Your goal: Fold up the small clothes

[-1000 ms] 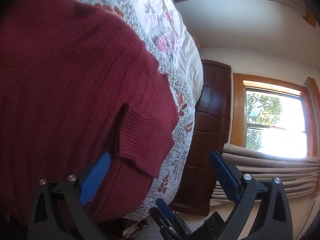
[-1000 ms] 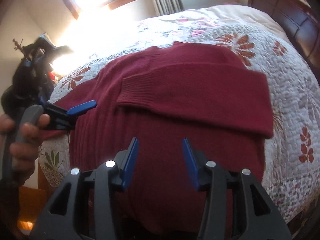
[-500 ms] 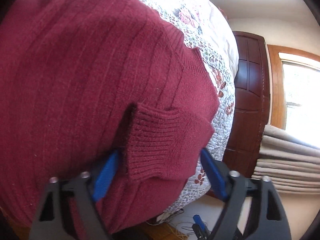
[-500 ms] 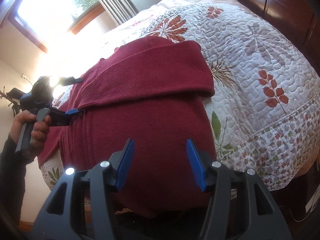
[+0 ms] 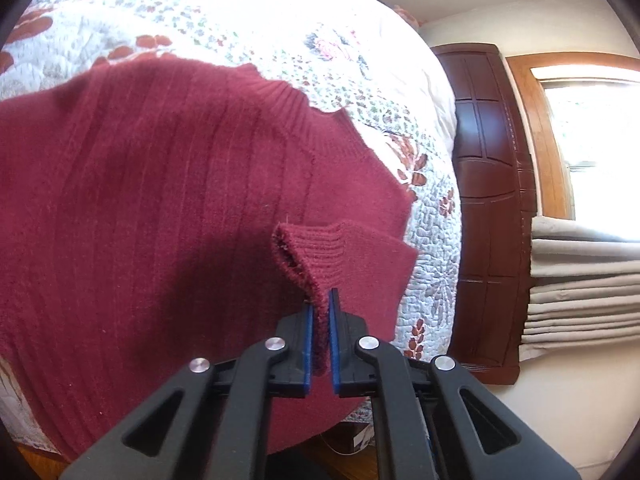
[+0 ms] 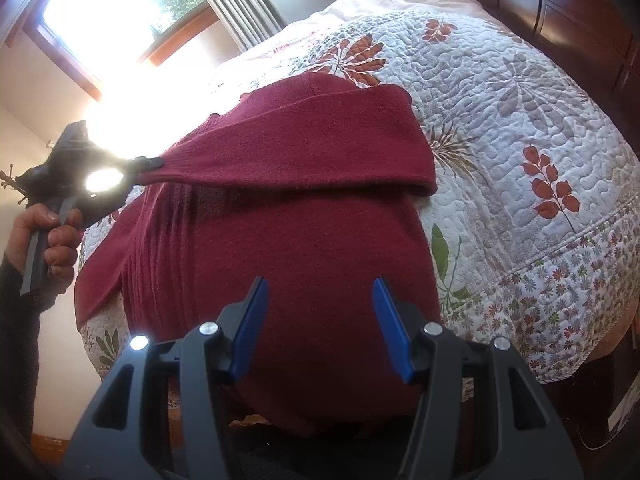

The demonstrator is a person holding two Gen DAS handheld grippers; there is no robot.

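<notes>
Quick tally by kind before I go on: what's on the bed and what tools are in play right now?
Maroon sweater: 1
Floral quilt: 1
Hand-held grippers: 2, the left hand-held gripper shut on the sweater's sleeve cuff, the right hand-held gripper open over the hem
Total: 4

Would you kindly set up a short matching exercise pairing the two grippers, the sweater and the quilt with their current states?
Things:
1. left gripper
2. right gripper
3. sweater
4. quilt

States:
A. open, holding nothing
B. spread over the bed, floral
C. shut on the sleeve cuff
D. dark red, lying on the quilt

Pairs: 1-C, 2-A, 3-D, 4-B
</notes>
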